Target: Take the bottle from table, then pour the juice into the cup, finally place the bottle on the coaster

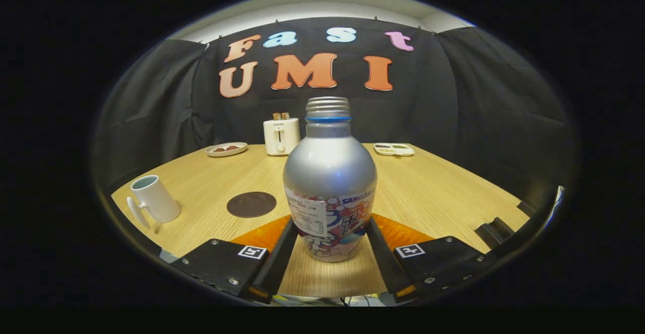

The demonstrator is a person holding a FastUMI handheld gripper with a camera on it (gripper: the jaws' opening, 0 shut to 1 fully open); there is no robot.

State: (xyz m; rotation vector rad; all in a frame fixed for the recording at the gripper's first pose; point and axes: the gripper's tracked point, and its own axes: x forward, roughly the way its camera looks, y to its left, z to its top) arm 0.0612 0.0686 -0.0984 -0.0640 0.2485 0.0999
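Note:
A silver bottle with a threaded open neck and a colourful label stands upright between my two fingers. My gripper is shut on it: the left finger and the right finger each press against the label low on its body. I cannot tell whether its base rests on the wooden table or hangs just above it. A white cup with its handle toward me stands beyond and left of the fingers. The dark round coaster lies flat between the cup and the bottle.
At the table's far edge stand a white toaster, a small plate with reddish pieces to its left, and a white tray with food to the right. Black cloth walls close in behind the table.

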